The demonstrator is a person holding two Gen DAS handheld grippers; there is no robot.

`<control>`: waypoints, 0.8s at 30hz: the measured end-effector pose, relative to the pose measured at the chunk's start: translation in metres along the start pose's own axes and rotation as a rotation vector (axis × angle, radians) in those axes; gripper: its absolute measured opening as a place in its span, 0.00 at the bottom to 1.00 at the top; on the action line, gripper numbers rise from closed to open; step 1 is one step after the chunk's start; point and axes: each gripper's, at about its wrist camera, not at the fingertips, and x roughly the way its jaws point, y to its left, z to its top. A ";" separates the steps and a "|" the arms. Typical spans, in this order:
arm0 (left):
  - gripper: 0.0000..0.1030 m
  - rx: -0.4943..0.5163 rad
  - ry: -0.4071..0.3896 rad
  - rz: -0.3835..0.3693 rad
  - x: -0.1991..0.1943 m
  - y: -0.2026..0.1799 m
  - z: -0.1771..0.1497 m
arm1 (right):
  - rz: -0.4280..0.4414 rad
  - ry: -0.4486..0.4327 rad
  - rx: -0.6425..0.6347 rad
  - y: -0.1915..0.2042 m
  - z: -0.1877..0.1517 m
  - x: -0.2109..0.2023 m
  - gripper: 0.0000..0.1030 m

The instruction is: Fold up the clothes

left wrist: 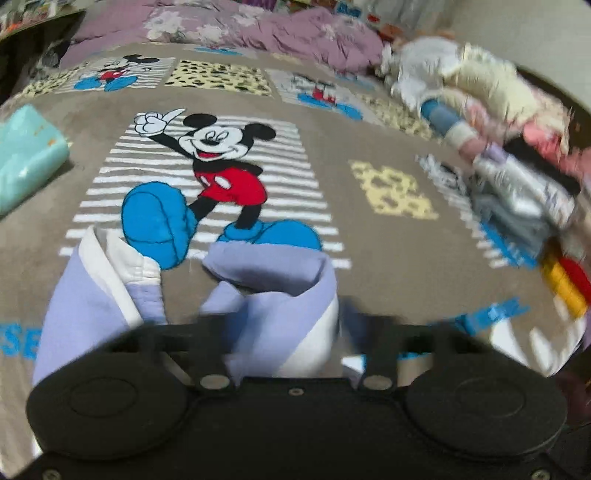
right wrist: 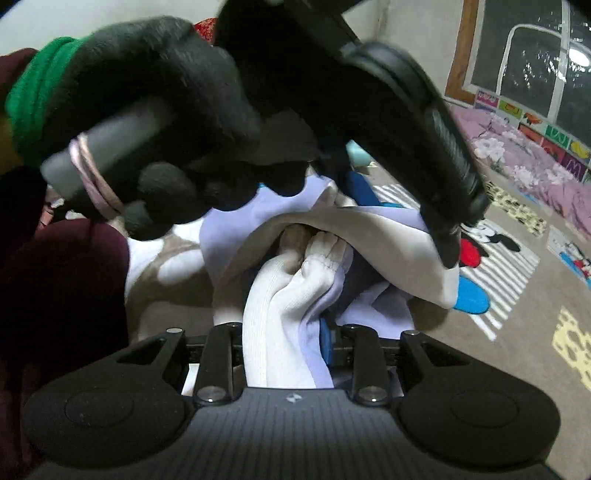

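Between both grippers: lilac-white garment (left wrist: 273,295) bunched; blanket (left wrist: 369,258) beyond free.

A home bedroom: bed under a cartoon-mouse blanket (left wrist: 332,122), rumpled lilac floral duvet (left wrist: 258,29), clothes pile (left wrist: 509,155), dark window (right wrist: 524,55).

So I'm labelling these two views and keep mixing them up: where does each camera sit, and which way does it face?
Left wrist: on the left tool, angled down across the brown cartoon-mouse blanket; only the tool's black body shows.
Right wrist: on the right tool, facing the black-gloved hand with the other tool.
Shared: lilac-and-white knit garment, clamped by both, and the blanket.
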 end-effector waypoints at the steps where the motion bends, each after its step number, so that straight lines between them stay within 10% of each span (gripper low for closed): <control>1: 0.15 -0.014 -0.009 -0.004 0.000 0.004 0.000 | -0.001 -0.006 0.019 -0.002 0.000 -0.001 0.25; 11: 0.08 -0.402 -0.279 -0.046 -0.056 0.087 -0.032 | 0.001 -0.248 0.683 -0.083 -0.044 -0.047 0.20; 19: 0.09 -0.612 -0.227 -0.005 -0.073 0.128 -0.077 | -0.085 -0.375 1.274 -0.142 -0.139 -0.069 0.20; 22: 0.27 -0.640 -0.231 0.012 -0.084 0.133 -0.087 | -0.092 -0.346 1.363 -0.144 -0.159 -0.068 0.26; 24: 0.58 -0.664 -0.264 -0.002 -0.095 0.138 -0.091 | -0.096 -0.369 1.427 -0.144 -0.168 -0.071 0.53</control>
